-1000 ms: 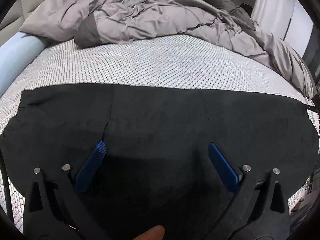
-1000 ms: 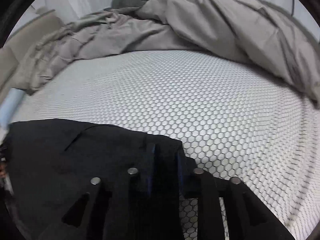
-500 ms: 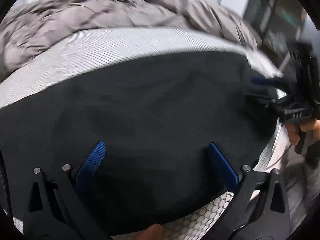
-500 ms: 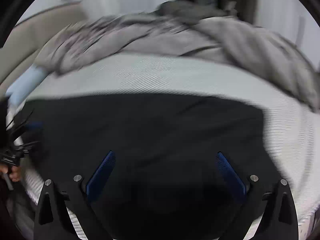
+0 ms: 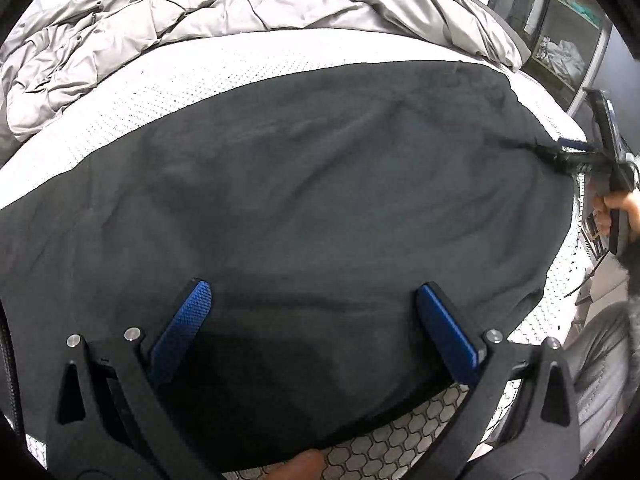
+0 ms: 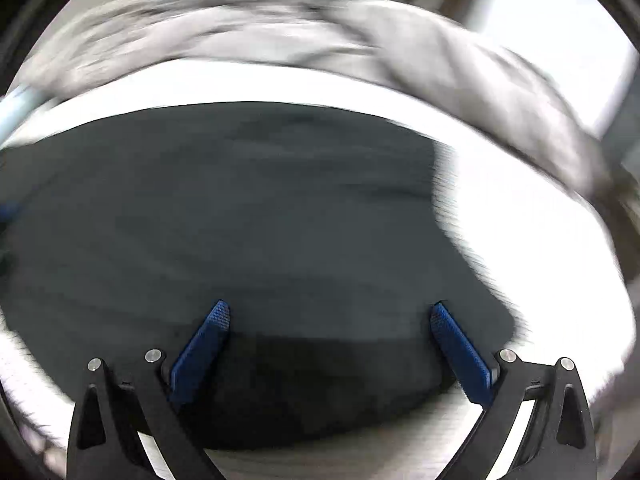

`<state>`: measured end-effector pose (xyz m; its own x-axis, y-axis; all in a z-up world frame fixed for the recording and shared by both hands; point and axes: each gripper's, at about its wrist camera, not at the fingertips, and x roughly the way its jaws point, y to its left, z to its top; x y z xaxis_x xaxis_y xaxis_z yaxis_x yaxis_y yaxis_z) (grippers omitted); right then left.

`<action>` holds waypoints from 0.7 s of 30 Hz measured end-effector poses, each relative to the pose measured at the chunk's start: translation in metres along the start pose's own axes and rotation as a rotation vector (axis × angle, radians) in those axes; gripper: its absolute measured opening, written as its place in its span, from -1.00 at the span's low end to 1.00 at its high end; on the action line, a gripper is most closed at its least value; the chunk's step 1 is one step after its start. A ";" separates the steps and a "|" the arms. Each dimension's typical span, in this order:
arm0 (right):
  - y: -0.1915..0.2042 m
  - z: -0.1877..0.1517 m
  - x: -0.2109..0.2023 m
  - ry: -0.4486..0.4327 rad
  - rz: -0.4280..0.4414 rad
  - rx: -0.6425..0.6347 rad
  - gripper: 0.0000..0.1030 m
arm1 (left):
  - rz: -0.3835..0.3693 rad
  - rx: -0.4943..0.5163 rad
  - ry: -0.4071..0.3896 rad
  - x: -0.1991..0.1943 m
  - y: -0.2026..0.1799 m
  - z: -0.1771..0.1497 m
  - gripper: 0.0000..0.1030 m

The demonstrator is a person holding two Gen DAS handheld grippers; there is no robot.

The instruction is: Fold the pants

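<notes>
Dark charcoal fleece pants (image 5: pixel 320 200) fill mid-frame beneath both wide-open, empty tools, left tool (image 5: pixel 316 320) and right tool (image 6: pixel 330 338), on the white honeycomb-patterned bed (image 5: pixel 180 76).

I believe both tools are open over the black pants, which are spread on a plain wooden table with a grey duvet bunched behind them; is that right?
Not quite: the pants lie on a bed with a white honeycomb-patterned cover, not a wooden table, as the left wrist view shows. The rest holds: the left tool and right tool are both open over the pants, with the grey duvet bunched behind.
</notes>
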<state>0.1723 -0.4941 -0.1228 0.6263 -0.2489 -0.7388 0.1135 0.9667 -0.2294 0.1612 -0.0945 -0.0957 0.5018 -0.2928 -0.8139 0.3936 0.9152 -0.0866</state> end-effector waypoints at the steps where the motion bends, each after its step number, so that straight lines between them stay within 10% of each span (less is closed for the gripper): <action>1: -0.016 -0.002 0.005 0.022 0.091 0.077 0.99 | -0.001 -0.002 0.001 0.001 0.008 0.002 0.99; 7: 0.008 0.007 -0.049 -0.145 0.032 0.006 0.97 | -0.047 -0.038 -0.054 -0.024 0.009 0.019 0.98; 10: 0.047 0.021 -0.065 -0.187 0.168 -0.068 0.98 | -0.049 -0.004 -0.083 -0.021 -0.002 0.041 0.98; 15: 0.150 0.049 -0.021 -0.058 0.391 -0.218 0.98 | 0.021 0.030 0.032 0.030 -0.010 0.069 0.98; 21: 0.133 0.052 0.014 -0.014 0.267 -0.309 0.97 | 0.058 -0.026 0.061 0.032 0.031 0.058 0.99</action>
<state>0.2359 -0.3655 -0.1306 0.6130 0.0117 -0.7900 -0.2905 0.9332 -0.2116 0.2338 -0.0920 -0.0909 0.4753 -0.2220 -0.8513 0.3443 0.9374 -0.0523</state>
